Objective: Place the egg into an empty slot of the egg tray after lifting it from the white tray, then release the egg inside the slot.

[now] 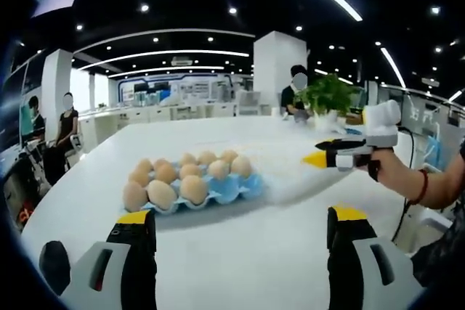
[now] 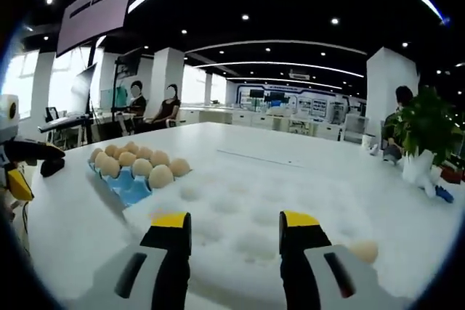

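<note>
The blue egg tray [image 1: 195, 192] sits on the white table [image 1: 247, 252] and is nearly full of brown eggs, 3 rows showing in the left gripper view; a couple of blue cups show bare at its near right corner, so an empty slot seems to remain there. In the right gripper view the white tray [image 2: 240, 215] lies just ahead of the jaws, its dimples pale and blurred, touching or just beside the egg tray. 1 egg [image 2: 363, 251] rests at the white tray's near right side, partly hidden behind the right-hand jaw. The right gripper [image 2: 234, 224] hangs over the white tray with its jaws apart and nothing between them (the egg is beside them, not in them). The left gripper [image 1: 241, 219] also stands wide and bare, aimed at the table just short of the egg tray. Judging from this, the lift for this egg is not yet done: it has to be gripped, raised, carried across to a free cup and let go there. Which cup is truly free cannot be told for sure at this distance.
</note>
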Available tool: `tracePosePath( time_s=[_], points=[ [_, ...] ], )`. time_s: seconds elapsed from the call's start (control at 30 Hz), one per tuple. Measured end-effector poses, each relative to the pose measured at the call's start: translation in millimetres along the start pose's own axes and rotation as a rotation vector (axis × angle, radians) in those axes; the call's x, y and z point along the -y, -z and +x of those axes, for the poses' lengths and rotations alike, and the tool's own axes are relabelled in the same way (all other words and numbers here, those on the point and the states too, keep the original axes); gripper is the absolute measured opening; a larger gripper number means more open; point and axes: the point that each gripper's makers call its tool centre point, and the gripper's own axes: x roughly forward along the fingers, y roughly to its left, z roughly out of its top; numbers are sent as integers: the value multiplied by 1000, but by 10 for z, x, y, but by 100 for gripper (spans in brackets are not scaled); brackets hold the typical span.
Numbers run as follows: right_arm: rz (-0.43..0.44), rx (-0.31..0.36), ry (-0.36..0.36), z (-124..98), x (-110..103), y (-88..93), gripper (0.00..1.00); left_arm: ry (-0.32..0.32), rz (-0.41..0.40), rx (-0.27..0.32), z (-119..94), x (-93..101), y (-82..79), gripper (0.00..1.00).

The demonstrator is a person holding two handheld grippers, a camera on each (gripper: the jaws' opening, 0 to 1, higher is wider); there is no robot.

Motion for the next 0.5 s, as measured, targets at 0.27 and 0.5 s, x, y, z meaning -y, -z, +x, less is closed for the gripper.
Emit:
tracePosePath(
  time_s=[0.27, 0.5],
  points=[
    [53, 4, 49, -77, 206, 26, 50, 13, 15, -6, 10, 49, -2, 100],
    [49, -6, 108, -125, 386, 85, 47, 13, 13, 3, -7, 58, -20, 100]
  ],
)
